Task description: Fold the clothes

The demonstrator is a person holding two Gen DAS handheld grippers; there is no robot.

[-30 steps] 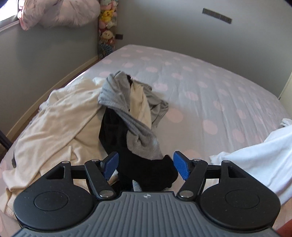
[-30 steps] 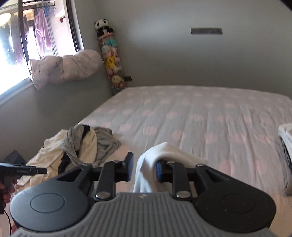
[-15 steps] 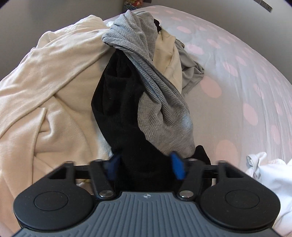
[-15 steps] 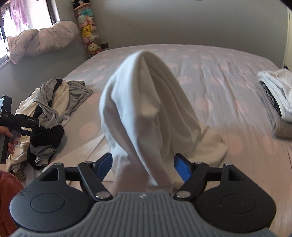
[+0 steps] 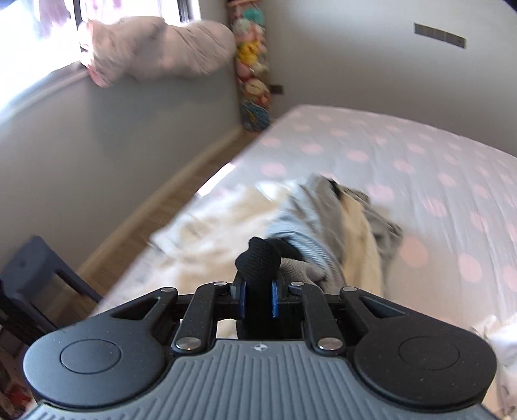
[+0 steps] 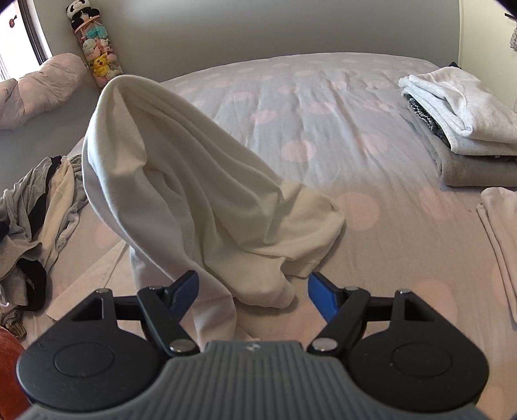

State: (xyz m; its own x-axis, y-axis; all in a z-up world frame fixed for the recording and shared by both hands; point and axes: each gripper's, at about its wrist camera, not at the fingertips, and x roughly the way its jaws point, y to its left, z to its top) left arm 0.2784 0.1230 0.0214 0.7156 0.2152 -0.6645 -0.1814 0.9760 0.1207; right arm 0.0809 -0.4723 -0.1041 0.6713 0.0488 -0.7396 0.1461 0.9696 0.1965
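1. Black fabric first: the left gripper (image 5: 257, 299) is clamped on a bunched-up black garment (image 5: 258, 258). Its jaws have just been closing, and the blue pads are squeezing a fold that pokes up above the fingers.
2. That black piece trails back into the messy pile (image 5: 326, 223) of grey and cream clothes near the edge of the bed (image 5: 420, 168). The left wrist view is pretty blurry, so don't ask me how many pieces are in there.
3. Only the left view gets the floor strip, the dark stool-ish thing (image 5: 35, 274) down in the corner and the bright window (image 5: 38, 26) with the rolled bedding (image 5: 161, 48) on the sill.
4. The right gripper (image 6: 252, 290) is spread wide, its jaws have just been opening, and nothing's pinched. The white garment (image 6: 194, 181) sits right in front, a sleeve-like bit hanging down between the fingers, but the pads aren't pressing on it.
5. That white piece is humped up in a tall peak with the rest slumped on the polka-dot sheet.
6. Only the right view shows the folded stack (image 6: 462, 129) on the far right of the bed, plus another pale piece (image 6: 501, 239) lying flat near it.
7. Both views catch the plush toy column (image 6: 97, 55) in the room corner.
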